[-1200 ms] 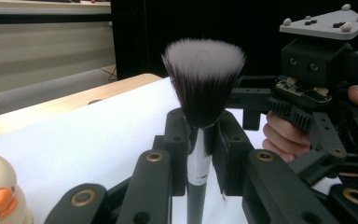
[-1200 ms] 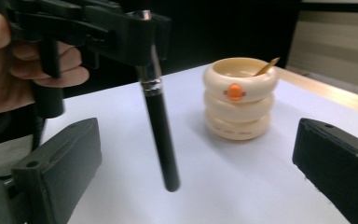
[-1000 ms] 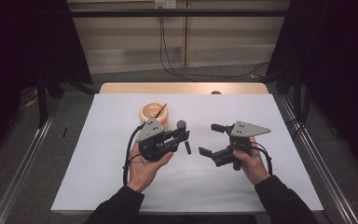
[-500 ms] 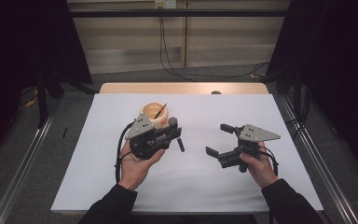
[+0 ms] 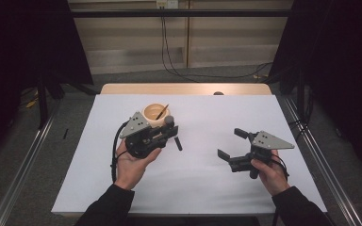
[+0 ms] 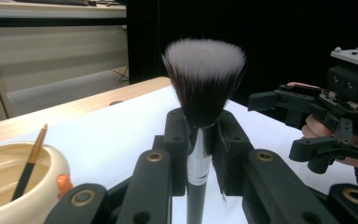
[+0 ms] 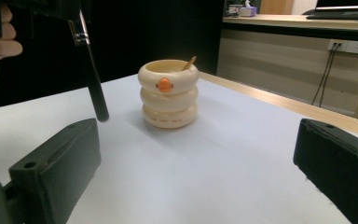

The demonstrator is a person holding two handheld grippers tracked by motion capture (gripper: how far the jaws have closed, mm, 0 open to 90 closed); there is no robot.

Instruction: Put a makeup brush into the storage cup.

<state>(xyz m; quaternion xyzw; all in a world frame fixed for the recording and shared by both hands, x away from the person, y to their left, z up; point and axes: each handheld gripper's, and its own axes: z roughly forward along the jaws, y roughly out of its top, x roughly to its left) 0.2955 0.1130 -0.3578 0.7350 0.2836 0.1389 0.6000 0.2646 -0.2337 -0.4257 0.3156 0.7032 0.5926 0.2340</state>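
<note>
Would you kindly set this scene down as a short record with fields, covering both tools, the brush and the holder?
left tool: shut on the makeup brush, held in the person's left hand
makeup brush: upright between the jaws, bristles up, silver ferrule below, handle hanging above the sheet
right tool: jaws wide open, nothing between them, held in the right hand
holder: cream, ringed cup with an orange mark, standing on the white sheet
thin brush: leaning inside the holder
white sheet: covers the wooden table
</note>
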